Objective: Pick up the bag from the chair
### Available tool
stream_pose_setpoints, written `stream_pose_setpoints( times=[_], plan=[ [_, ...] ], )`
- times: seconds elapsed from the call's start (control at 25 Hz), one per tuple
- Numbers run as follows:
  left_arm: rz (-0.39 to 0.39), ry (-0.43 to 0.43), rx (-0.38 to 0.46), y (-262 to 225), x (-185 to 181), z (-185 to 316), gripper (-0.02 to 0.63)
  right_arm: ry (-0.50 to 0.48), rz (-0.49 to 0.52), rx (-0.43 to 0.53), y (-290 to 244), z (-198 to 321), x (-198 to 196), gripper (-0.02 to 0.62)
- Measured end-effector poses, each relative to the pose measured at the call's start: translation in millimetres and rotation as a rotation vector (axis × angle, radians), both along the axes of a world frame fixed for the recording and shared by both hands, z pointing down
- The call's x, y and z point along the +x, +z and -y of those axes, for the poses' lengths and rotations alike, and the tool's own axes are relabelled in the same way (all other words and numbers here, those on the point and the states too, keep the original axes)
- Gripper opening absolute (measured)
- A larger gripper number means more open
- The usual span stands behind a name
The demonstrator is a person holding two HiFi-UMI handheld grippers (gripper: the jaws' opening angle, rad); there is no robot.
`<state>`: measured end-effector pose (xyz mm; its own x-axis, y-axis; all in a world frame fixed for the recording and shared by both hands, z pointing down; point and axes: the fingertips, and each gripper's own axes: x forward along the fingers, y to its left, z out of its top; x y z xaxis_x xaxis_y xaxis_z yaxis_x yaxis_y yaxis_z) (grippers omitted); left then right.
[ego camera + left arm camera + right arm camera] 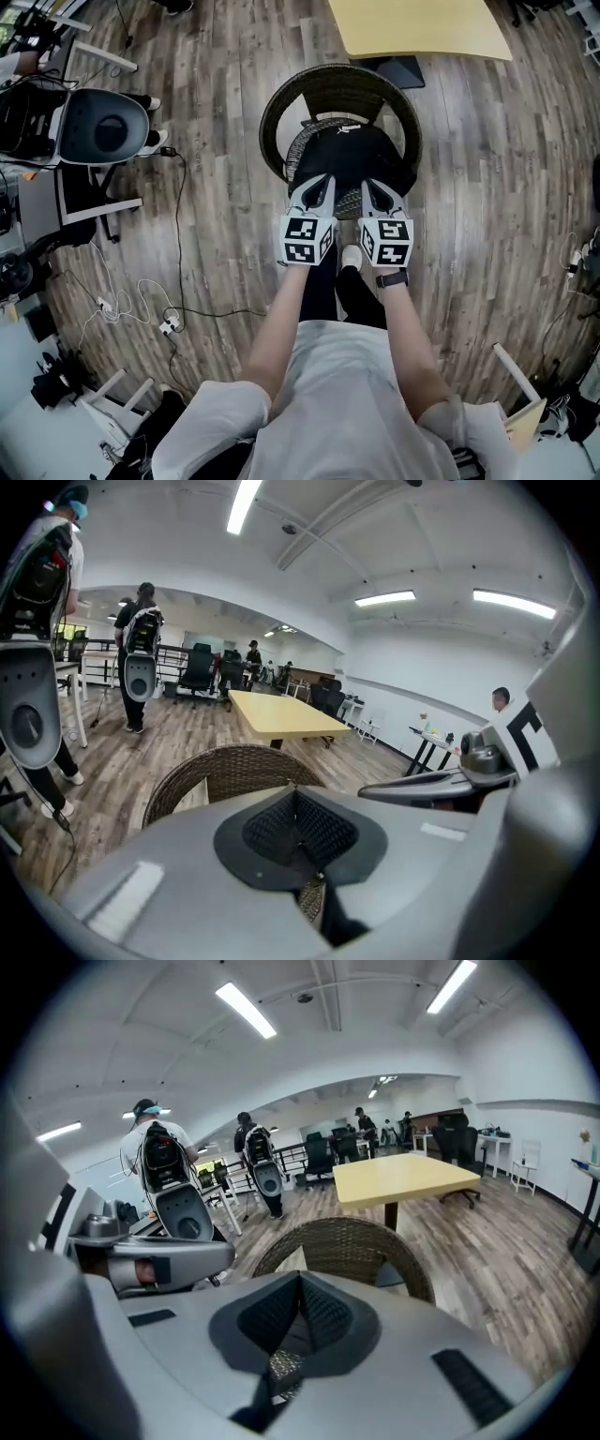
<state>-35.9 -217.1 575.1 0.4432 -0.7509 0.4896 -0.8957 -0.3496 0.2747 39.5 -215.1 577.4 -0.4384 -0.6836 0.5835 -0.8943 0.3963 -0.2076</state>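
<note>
You stand over a round dark wicker chair [281,103], your left gripper [320,184] and right gripper [373,187] side by side above its seat. A black fabric bag [352,155] lies slumped there, a small white label at its far edge. The chair's woven backrest curves round the bag's far side. The grippers' white marker cubes [307,239] cover the seat's front edge. Both gripper tips hang over the bag's near edge; the head view does not show whether they touch it.

In the left gripper view, the left gripper [298,819] has its ribbed black pads closed into a tight V. The right gripper [300,1309] shows the same in its own view, pads pressed together. A dark strip shows beneath each pair, and you cannot tell whether any fabric is pinched. Past the jaws rises the chair's basket-weave rim [225,766].

Just behind the chair stands a pale yellow rectangular table [422,26], smooth-topped, on a grey-brown wood plank floor [487,187]. Well apart on your left sits a grey rounded shell pack [103,127]. A thin black cable [180,234] and a looping white cable [141,286] trail across the boards. In the right gripper view, a person wearing a similar pack [164,1162] stands in the background.
</note>
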Motion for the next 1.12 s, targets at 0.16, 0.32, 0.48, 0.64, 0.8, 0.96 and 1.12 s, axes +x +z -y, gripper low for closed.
stream_pose_setpoints(
  times=[0.16, 0.32, 0.48, 0.64, 0.8, 0.96, 1.12],
  plan=[
    [0.033, 0.012, -0.05, 49.8, -9.0, 7.2, 0.003, -0.046, -0.052, -0.054, 49.8, 6.8, -6.5, 0.0],
    [0.057, 0.027, -0.117, 98.4, -12.4, 4.2, 0.005, -0.076, -0.076, -0.102, 92.8, 6.7, -11.1, 0.0],
    [0.053, 0.025, -0.189, 143.9, -14.2, -2.2, 0.003, -0.088, -0.104, -0.148, 135.4, 6.1, -13.3, 0.0],
    [0.074, 0.058, -0.224, 183.7, -18.4, -9.5, 0.025, -0.127, -0.154, -0.176, 173.1, 4.9, -14.5, 0.0],
    [0.073, 0.073, -0.274, 216.0, -24.4, -12.3, 0.066, -0.122, -0.155, -0.231, 209.7, 6.1, -7.0, 0.002],
    [0.083, 0.09, -0.339, 255.6, -21.6, -13.1, 0.098, -0.078, -0.14, -0.285, 247.2, 6.7, -0.2, 0.003],
    [0.038, 0.075, -0.432, 295.7, -14.6, -21.0, 0.136, -0.045, -0.121, -0.366, 287.9, -6.1, -1.1, 0.172]
  ],
)
